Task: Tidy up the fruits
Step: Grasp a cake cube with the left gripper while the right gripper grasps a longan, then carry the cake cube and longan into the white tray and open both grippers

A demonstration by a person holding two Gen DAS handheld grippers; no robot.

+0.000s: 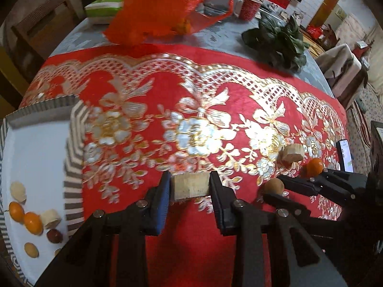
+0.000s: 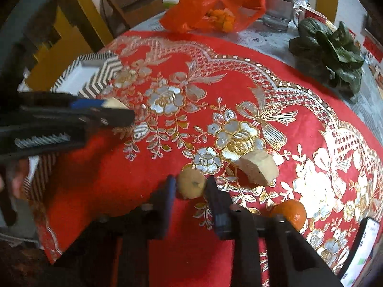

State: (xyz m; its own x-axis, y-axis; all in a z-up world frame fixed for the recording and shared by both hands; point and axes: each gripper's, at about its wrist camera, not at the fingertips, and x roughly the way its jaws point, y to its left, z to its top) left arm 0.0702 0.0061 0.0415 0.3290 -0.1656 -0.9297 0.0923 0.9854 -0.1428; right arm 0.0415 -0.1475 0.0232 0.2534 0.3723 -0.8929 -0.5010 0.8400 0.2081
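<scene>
Since both tools are loaded, we read this as a double pick headed for the tray [image 1: 36, 153]. Our left tool [image 1: 190, 186] is clamped on a pale cut chunk [image 1: 190, 186], prob. sugarcane, pads flat on its two sides so it can't roll. Our right tool [image 2: 191, 186] is squeezed on a small yellowish round fruit [image 2: 191, 183], gripped across its middle. Left on the red embroidered cloth [image 2: 239, 95]: another cut chunk [image 2: 259, 167] and an orange fruit [image 2: 290, 212], both just beside the right tool. The tray sits at the tabletop's left edge w/ several fruits grouped in its near corner; its far part looks free. Between tools and tray the cloth is bare, so the path looks open; only the tray's striped rim needs clearing.
</scene>
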